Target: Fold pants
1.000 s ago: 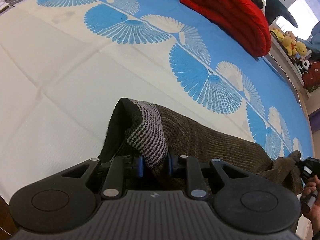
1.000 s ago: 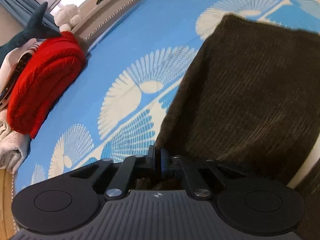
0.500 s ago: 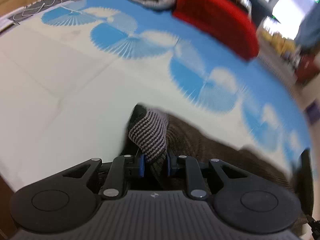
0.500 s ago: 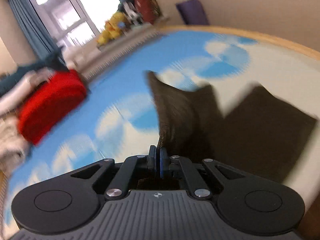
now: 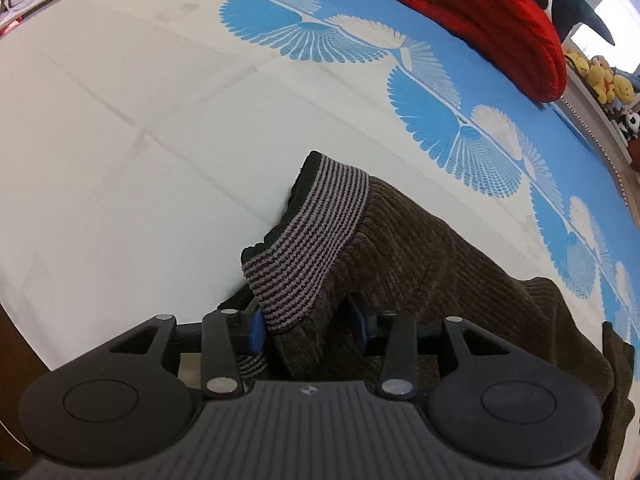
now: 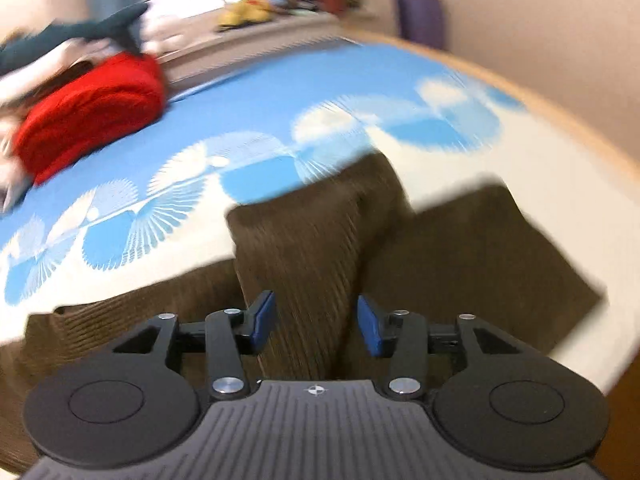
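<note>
As both grippers' jaws have just been opening, the left gripper (image 5: pixel 308 322) and right gripper (image 6: pixel 316 324) stand apart, releasing the brown pants (image 5: pixel 432 248) onto the bed sheet (image 5: pixel 120 152); the fold laid, regrasping probably follows.

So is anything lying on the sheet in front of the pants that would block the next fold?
Nothing visible: the sheet ahead of the pants is bare. The red blanket lies far off, at the bed's far side.
</note>
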`<move>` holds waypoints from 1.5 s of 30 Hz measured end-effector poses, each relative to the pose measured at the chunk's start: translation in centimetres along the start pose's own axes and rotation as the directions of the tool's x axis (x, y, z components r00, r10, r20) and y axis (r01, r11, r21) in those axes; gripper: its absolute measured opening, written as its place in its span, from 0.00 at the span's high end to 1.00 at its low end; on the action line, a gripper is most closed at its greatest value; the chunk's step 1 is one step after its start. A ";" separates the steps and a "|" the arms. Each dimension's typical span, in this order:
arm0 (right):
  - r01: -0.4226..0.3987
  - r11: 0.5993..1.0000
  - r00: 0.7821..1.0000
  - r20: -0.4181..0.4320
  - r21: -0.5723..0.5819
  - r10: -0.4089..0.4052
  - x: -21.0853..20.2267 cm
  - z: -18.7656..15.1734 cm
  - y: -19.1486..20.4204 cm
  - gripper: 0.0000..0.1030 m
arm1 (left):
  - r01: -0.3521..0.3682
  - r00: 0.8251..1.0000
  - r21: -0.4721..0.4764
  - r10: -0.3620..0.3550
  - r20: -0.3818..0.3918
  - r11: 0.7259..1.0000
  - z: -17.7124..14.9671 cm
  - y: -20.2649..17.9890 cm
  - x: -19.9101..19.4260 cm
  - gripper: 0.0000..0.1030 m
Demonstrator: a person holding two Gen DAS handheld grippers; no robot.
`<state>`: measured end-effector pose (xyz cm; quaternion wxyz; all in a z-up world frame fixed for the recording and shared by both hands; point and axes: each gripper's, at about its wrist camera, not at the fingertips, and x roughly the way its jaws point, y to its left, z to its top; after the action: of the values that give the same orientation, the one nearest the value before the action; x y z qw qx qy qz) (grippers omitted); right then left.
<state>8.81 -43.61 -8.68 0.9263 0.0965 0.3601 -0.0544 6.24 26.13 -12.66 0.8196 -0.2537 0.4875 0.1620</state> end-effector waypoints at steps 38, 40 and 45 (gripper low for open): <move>0.326 0.412 0.936 -0.230 0.851 -0.265 0.6 -8.5 -23.8 0.68 | -0.039 0.999 -0.106 0.038 -0.009 0.994 0.0 0.3 0.6 0.63; 0.336 0.406 0.932 -0.236 0.850 -0.276 1.3 -8.0 -24.2 0.83 | -0.040 0.999 -0.097 0.039 -0.012 0.995 0.1 0.2 0.7 0.65; 0.284 0.476 0.951 -0.180 0.833 -0.253 1.9 -3.0 -23.4 0.90 | -0.030 0.999 -0.110 0.029 -0.014 0.993 0.3 0.4 0.5 0.70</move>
<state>4.21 -65.88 -15.38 0.7342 0.4790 0.3125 -0.3658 6.50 26.61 -13.04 0.7987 -0.2923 0.4869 0.1991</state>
